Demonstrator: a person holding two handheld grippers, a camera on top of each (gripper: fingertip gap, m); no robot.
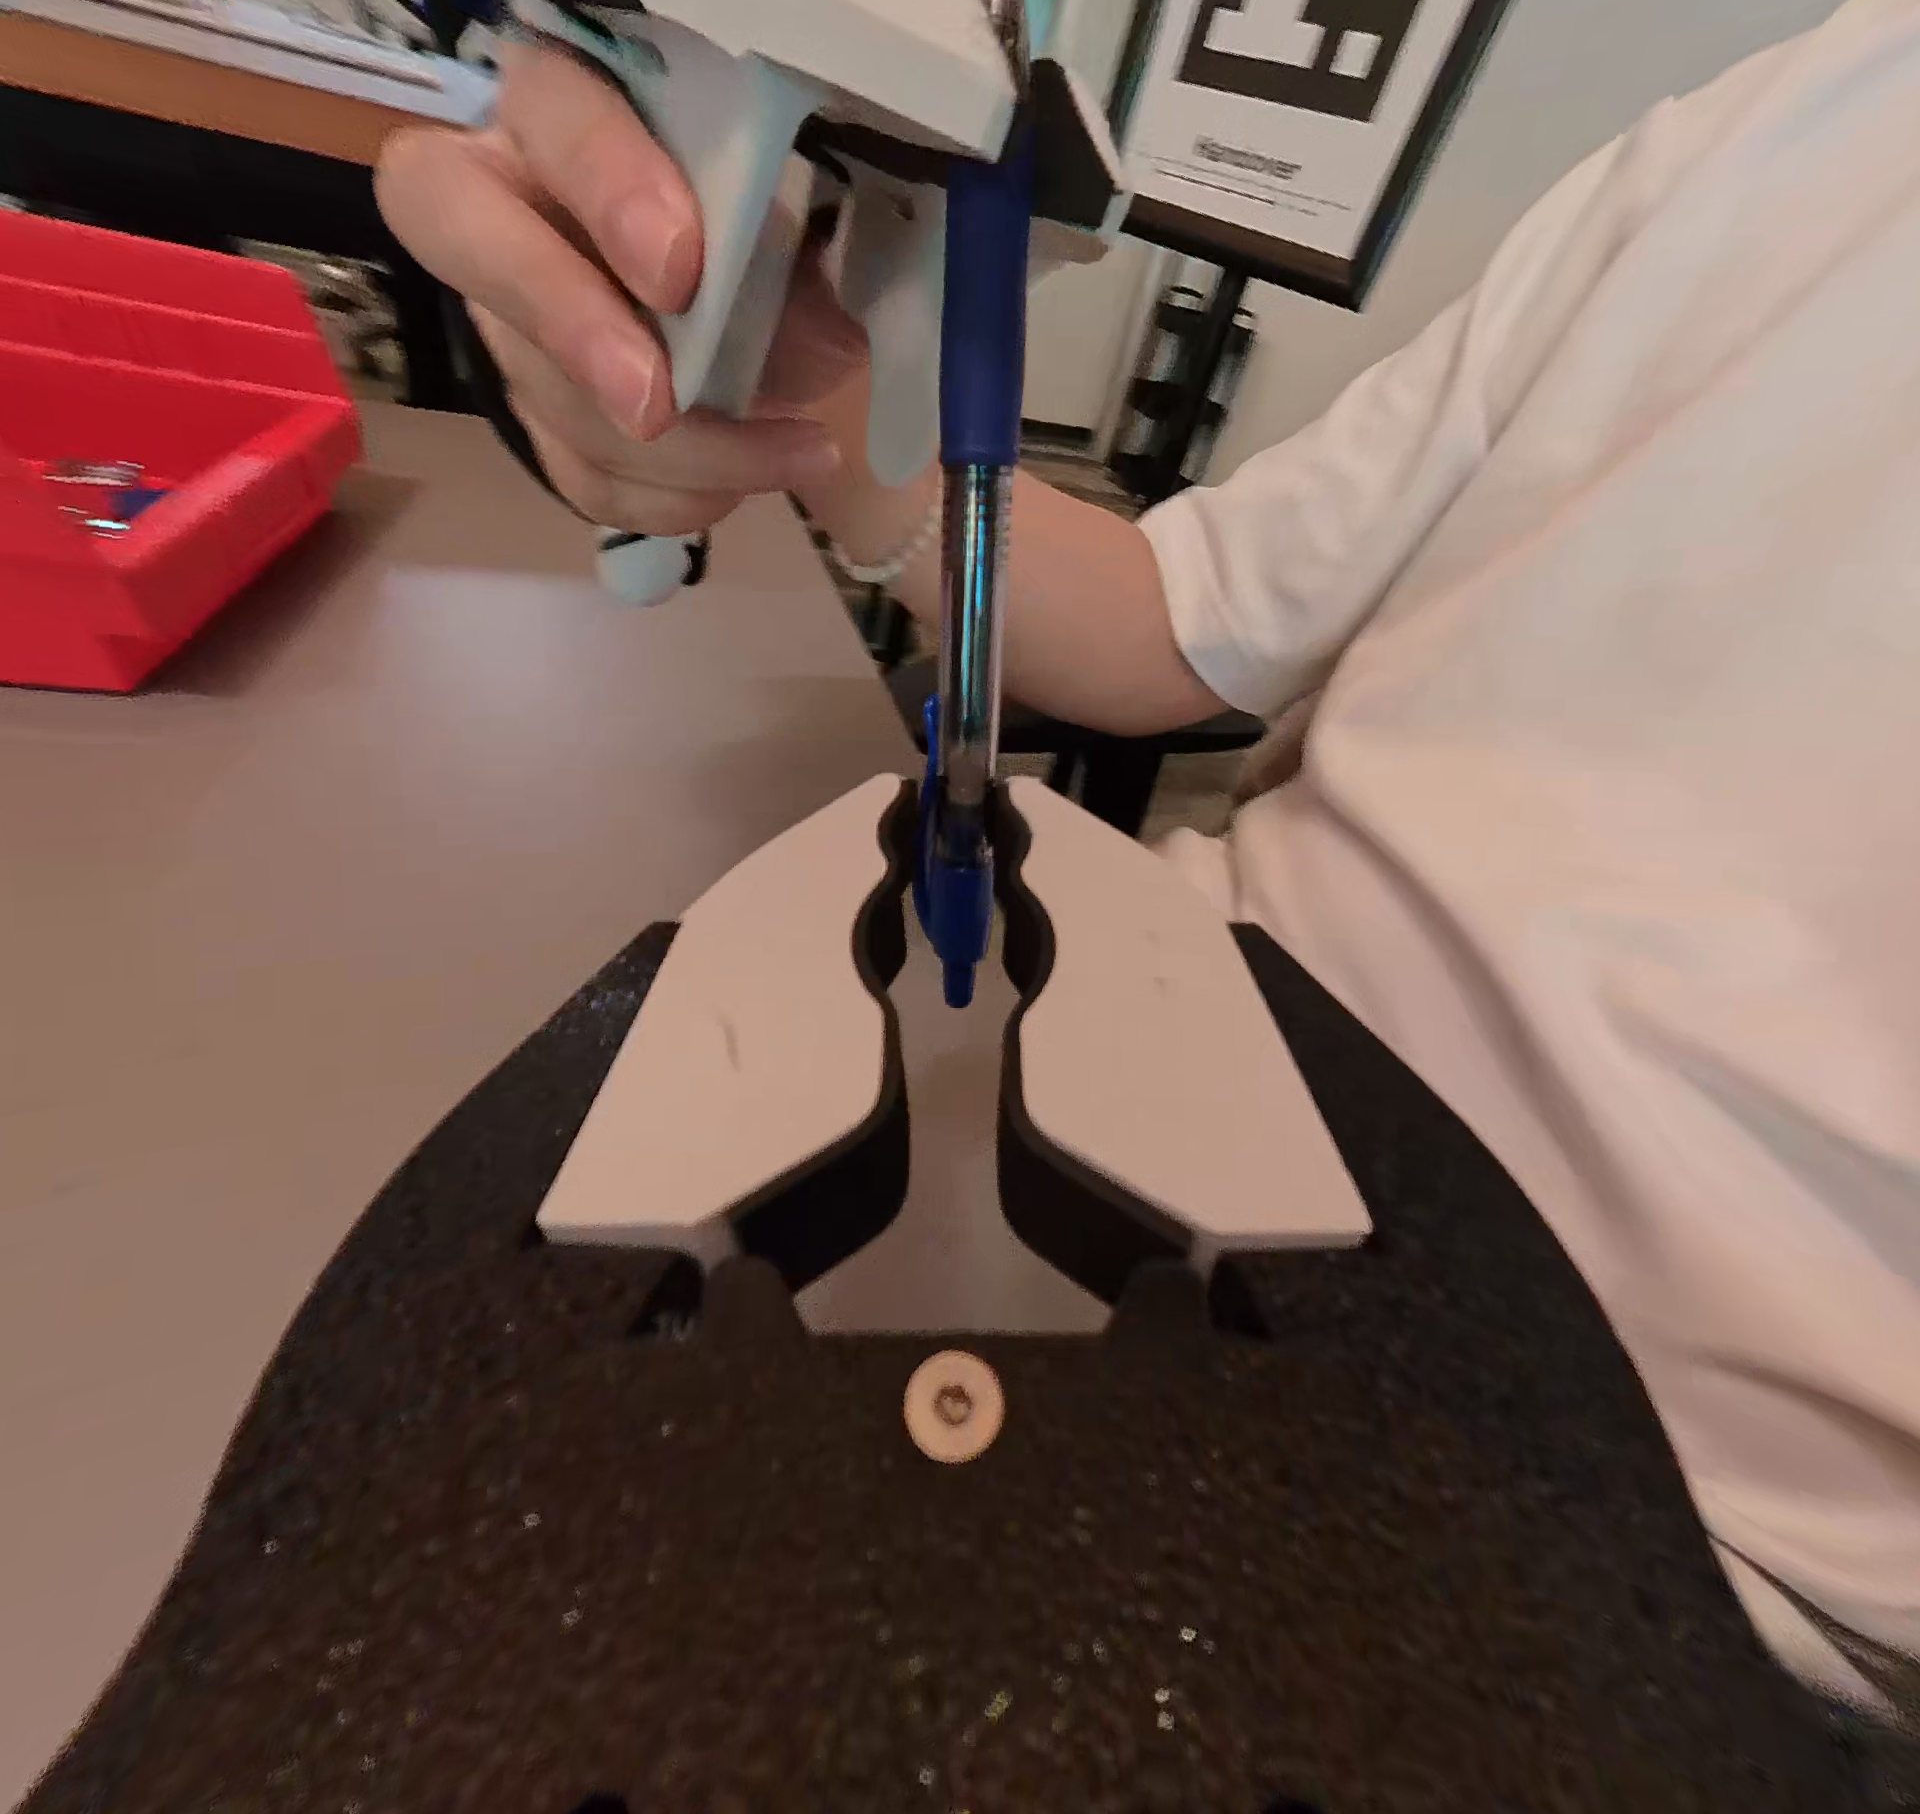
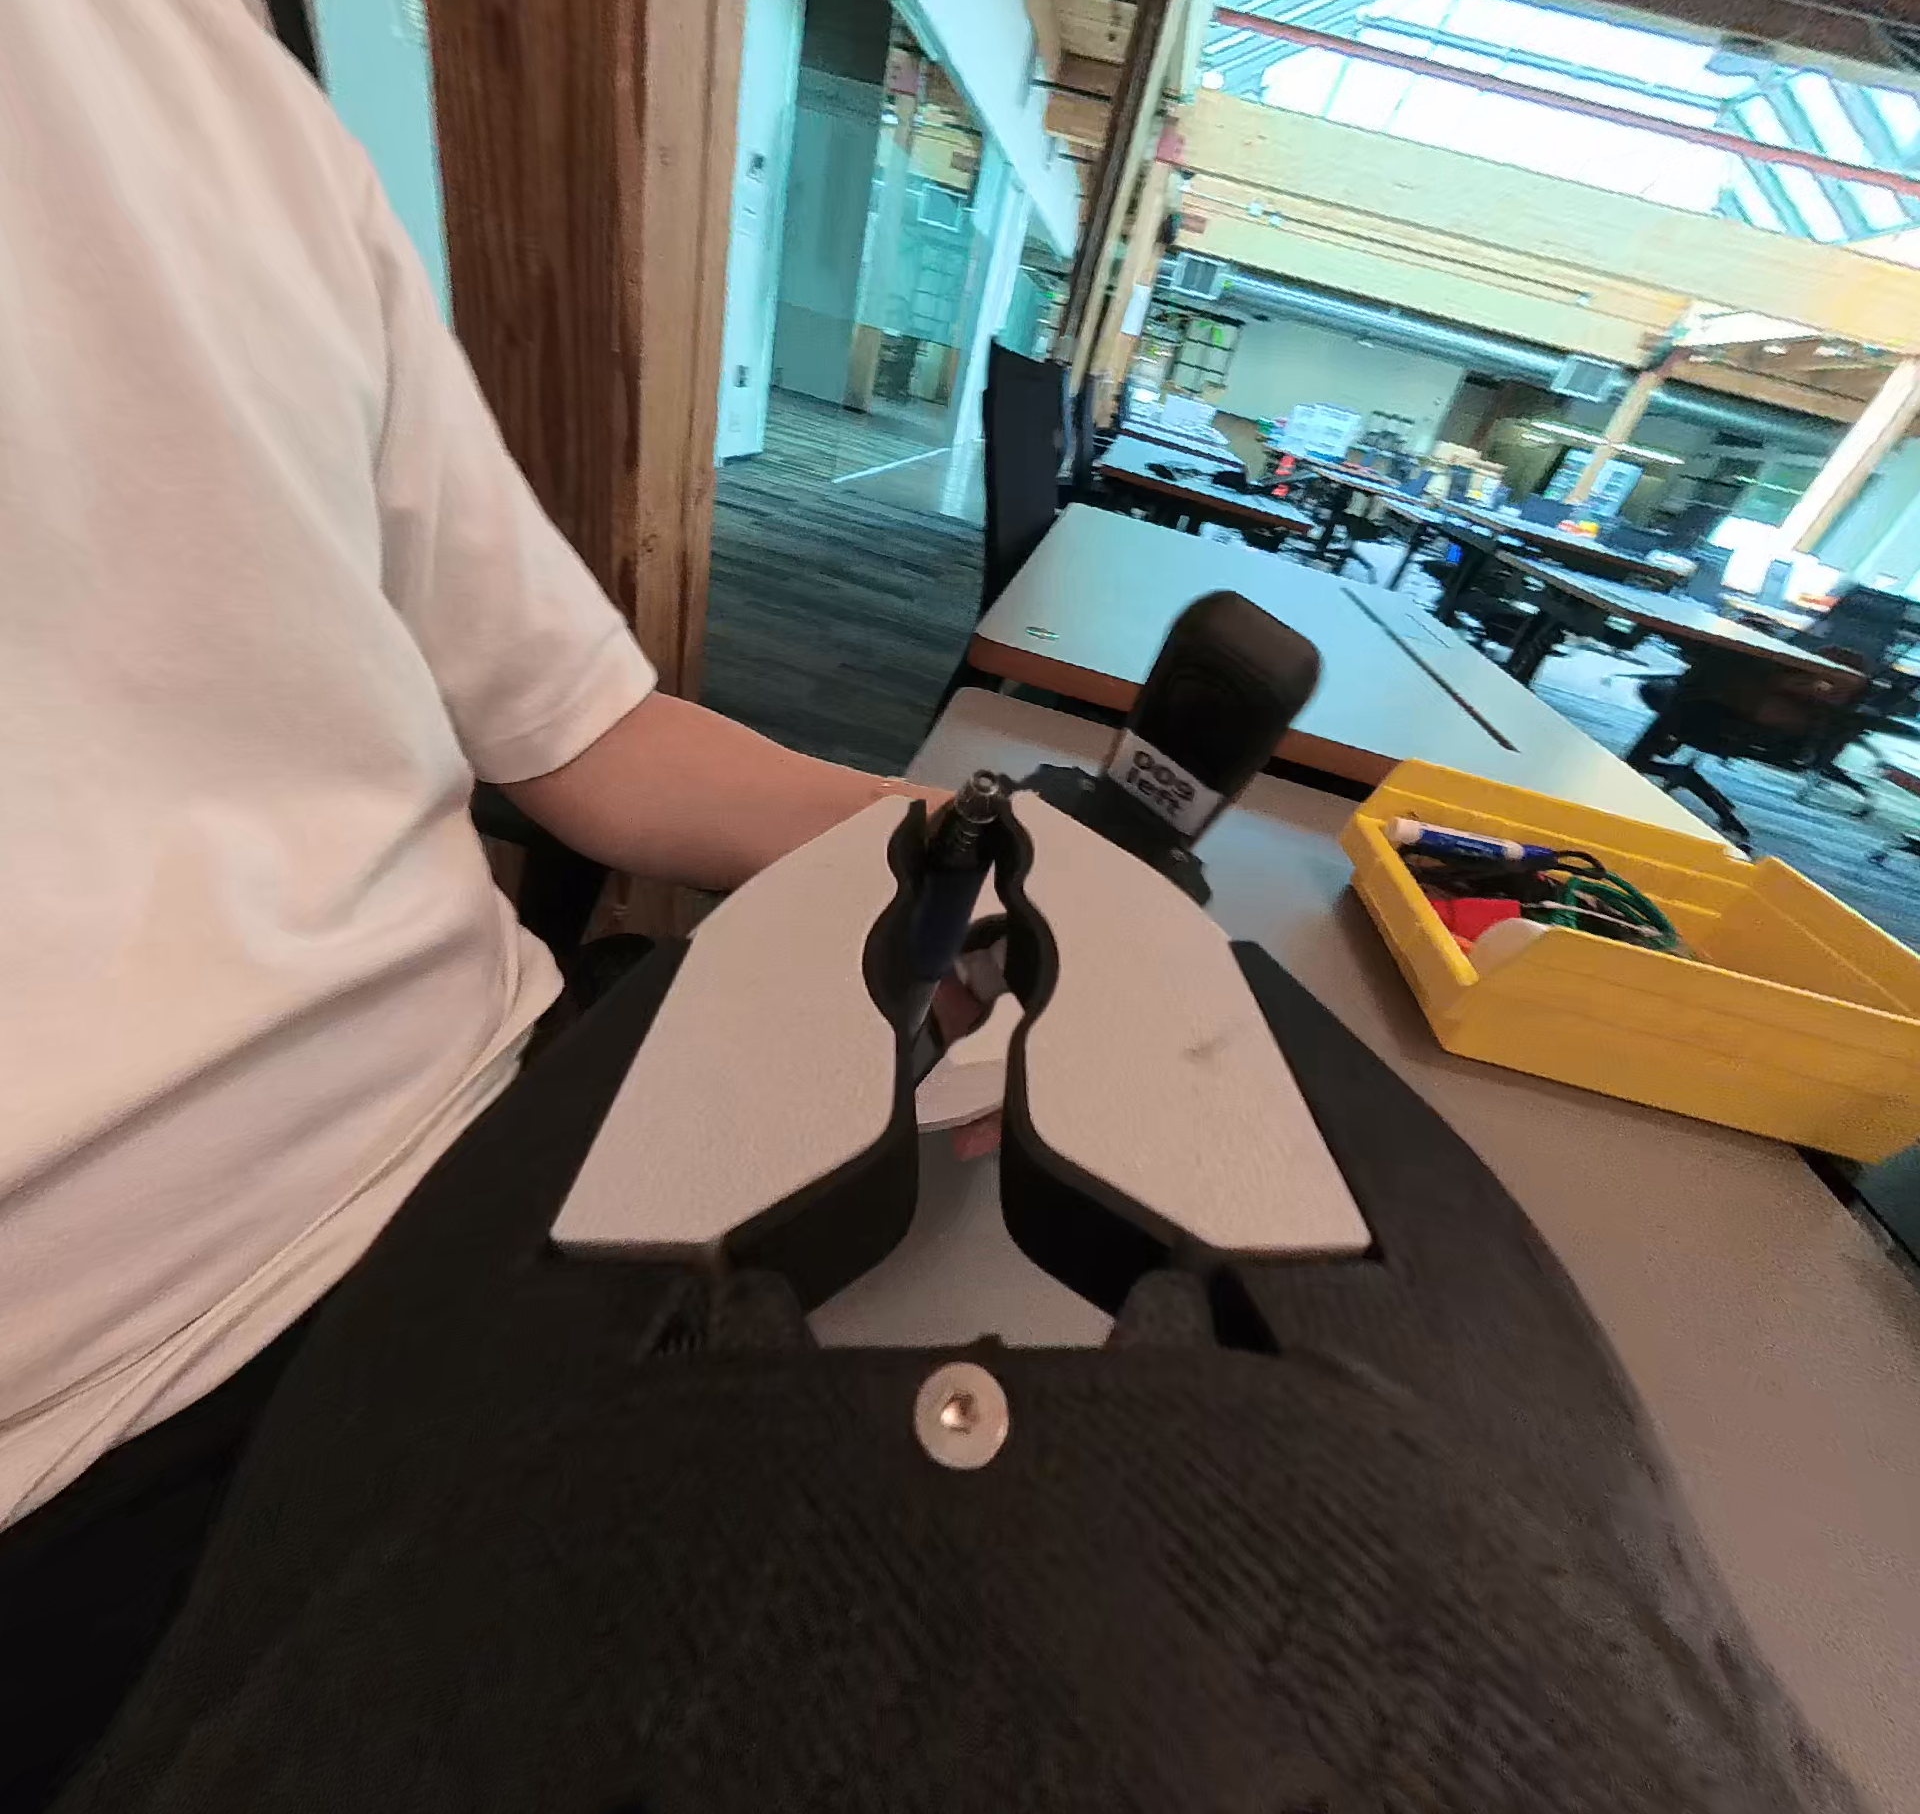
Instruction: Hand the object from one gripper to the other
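A blue pen [image 1: 982,310] with a clear barrel stands upright between the two grippers, above the table. My left gripper [image 1: 958,808] is shut on its lower end, by the clip. My right gripper [image 1: 1003,91], held by a hand, is above it and closes on the pen's upper end by the blue grip. In the right wrist view the pen [image 2: 951,902] sits between the tips of my right gripper [image 2: 964,814], with its metal tip poking past them. The left gripper's black handle [image 2: 1216,704] shows just beyond; its fingers are hidden.
A red bin [image 1: 156,517] with small items sits on the grey table [image 1: 416,829] at the left. A yellow bin [image 2: 1704,1026] with markers and cables sits at the right. The person in a white shirt [image 1: 1558,621] is close beside both grippers. The gap from one gripper's tips to the other's is roughly 8 cm.
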